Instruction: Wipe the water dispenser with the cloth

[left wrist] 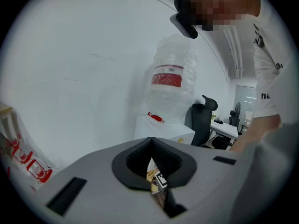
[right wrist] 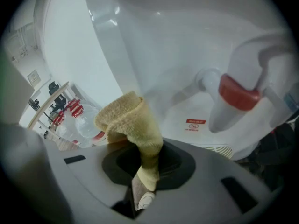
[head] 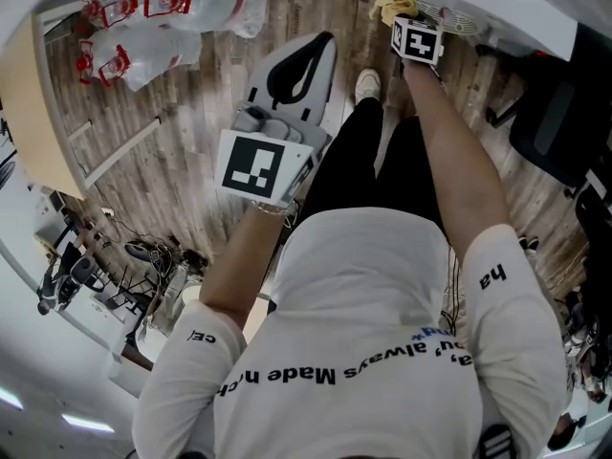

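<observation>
The white water dispenser stands at the top right of the head view. My right gripper reaches up to it, shut on a folded yellow cloth. In the right gripper view the cloth sticks up from between the jaws, close to the dispenser's white front and left of its red tap. My left gripper hangs lower, over the floor, shut with nothing in it. Its own view shows the dispenser from a distance, with the big water bottle on top.
Several wrapped water bottles lie on the wooden floor at the upper left. A black office chair stands at the right, beside the dispenser, also in the left gripper view as the chair. Cables and gear crowd the left wall.
</observation>
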Available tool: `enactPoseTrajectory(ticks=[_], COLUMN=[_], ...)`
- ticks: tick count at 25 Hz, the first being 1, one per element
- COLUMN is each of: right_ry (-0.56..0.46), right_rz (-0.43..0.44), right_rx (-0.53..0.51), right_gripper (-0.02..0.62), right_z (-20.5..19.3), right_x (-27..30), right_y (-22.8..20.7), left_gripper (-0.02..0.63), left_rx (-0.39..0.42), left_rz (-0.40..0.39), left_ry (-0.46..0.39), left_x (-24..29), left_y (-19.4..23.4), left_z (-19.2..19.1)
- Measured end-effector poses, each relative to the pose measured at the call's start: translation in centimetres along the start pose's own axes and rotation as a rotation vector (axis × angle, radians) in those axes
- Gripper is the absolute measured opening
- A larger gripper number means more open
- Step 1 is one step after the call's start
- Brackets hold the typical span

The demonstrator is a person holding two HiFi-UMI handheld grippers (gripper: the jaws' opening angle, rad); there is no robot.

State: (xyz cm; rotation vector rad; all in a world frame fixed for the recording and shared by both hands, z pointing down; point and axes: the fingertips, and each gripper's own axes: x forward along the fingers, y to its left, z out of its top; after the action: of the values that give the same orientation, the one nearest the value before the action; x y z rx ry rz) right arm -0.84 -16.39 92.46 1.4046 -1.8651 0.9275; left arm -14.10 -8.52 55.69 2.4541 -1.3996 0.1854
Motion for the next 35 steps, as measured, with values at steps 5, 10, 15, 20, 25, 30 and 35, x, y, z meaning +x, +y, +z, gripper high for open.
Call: enactPoseTrajectory(ticks=[5, 10, 15, 20, 25, 30, 35], right_ry=[-0.031, -0.055, -0.105, -0.187, -0.284, -0.384, -0.44], right_rz=[0.05, 0.101, 0.128, 0.135, 0.126, 0.111, 0.116], right_rx=[-0.009, -0.069, -0.106, -0.116, -0.111, -0.139, -0.176], right_gripper=[0.064, 0.064, 0.064, 0.063, 0.064, 0.063, 0.063], right_z=[-1.1, -2.2, -2.5, -0.1, 4.2, 8.5, 11.1], right_x=[-1.9, -7.0, -13.4, -20.5, -27.1, -33.1, -37.5], right_y=[-0.1, 0.1, -1.2, -3.0, -4.9, -5.5, -5.5], left_gripper=[0.018, 0.018, 0.018, 0.018, 0.018, 0.018, 0.018], left_rx=[0.009, 0.004, 0.019, 0.02, 0.032, 0.053, 0.031], left_rz=[-0.006, -0.017, -0.05, -0.081, -0.112, -0.139, -0.163], left_ry=[0.008, -0.003, -0.026, -0.067, -0.108, -0.137, -0.156], left_x=[-0.4, -0.4, -0.5, -0.5, 0.3, 0.6, 0.4], left_y=[-0.6, -2.3, -4.6, -6.5, -8.6, -11.1, -13.5], left_z=[0.2, 0.8, 2.2, 4.3, 6.6, 9.1, 11.1])
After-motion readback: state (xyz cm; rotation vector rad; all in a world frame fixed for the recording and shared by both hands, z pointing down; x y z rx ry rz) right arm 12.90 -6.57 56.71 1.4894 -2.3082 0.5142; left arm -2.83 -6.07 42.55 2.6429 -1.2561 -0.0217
